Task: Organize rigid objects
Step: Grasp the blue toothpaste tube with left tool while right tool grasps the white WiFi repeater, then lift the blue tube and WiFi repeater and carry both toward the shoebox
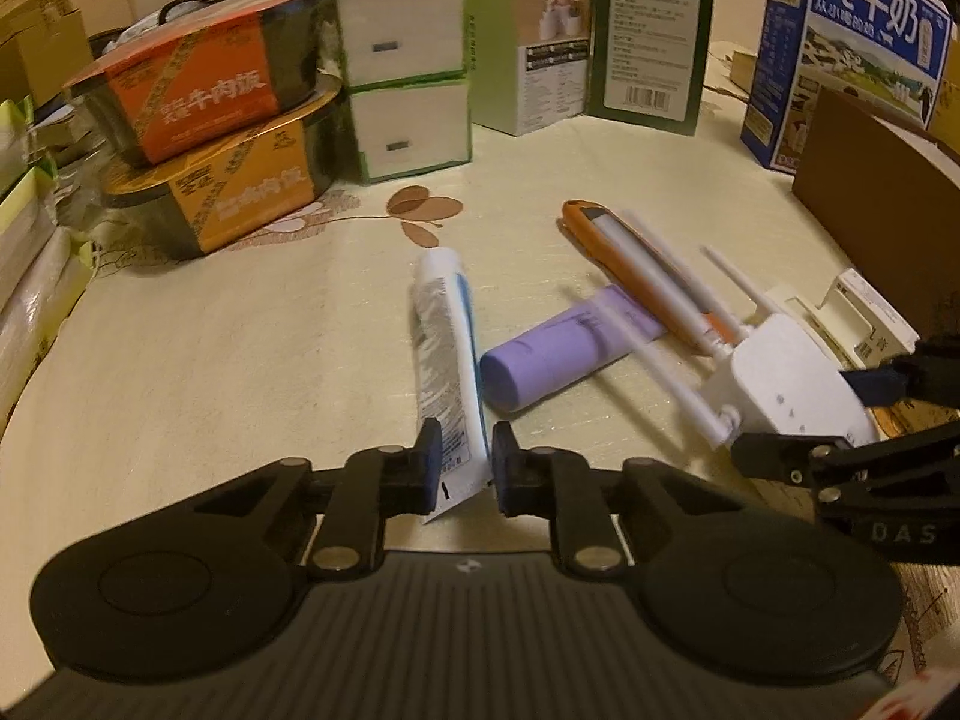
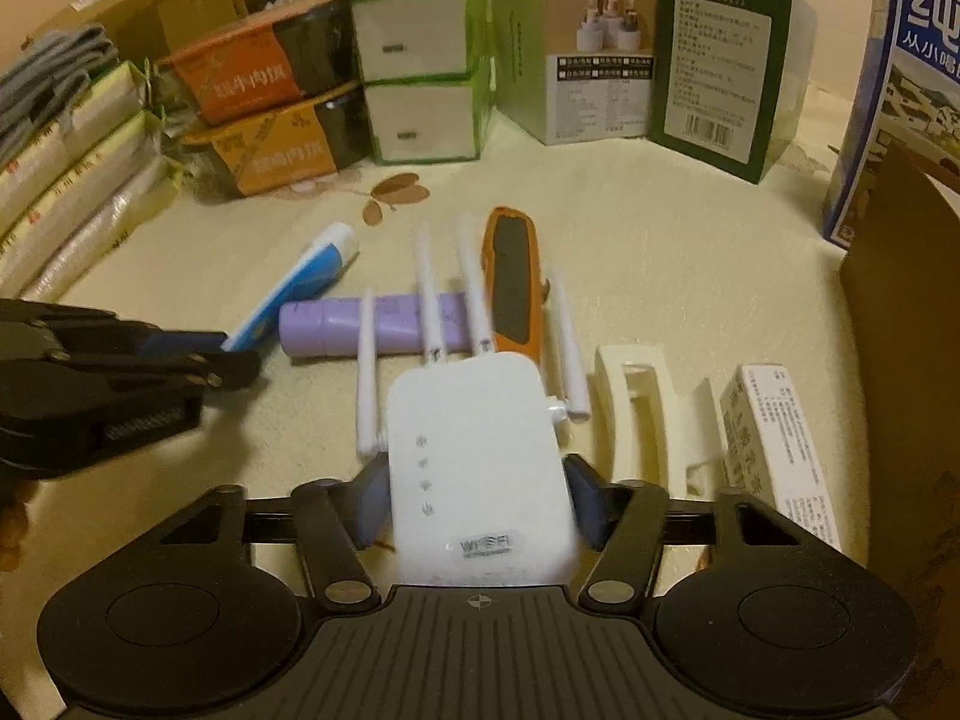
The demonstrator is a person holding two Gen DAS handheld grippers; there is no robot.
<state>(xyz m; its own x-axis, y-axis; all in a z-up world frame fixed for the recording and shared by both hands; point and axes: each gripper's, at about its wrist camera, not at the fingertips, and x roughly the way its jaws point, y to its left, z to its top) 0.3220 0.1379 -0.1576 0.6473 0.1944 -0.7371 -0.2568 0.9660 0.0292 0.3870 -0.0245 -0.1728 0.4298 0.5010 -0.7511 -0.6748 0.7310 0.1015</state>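
Gripping the crimped end of the blue-and-white plastic toothpaste tube (image 1: 447, 360) on the desk (image 1: 240, 330), the left gripper (image 1: 462, 468) has its jaws fully closed; the right gripper (image 2: 474, 510), half-open, clamps the white plastic WiFi repeater (image 2: 480, 468). Lifting both straight up should avoid snagging its antennas.

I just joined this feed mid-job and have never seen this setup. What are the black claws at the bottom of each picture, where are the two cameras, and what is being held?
No robot here: a person carries two handheld grippers, each with a wide-angle camera looking along its fingers.

The left-wrist view shows the left gripper shut on the crimped end of a white and blue toothpaste tube. The right-wrist view shows the right gripper with its pads against the sides of a white WiFi extender with four antennas.

On the cream patterned tablecloth also lie a purple cylinder, an orange-edged handheld device, a cream plastic bracket and a small white printed box. Stacked boxes and a blue milk carton stand behind.
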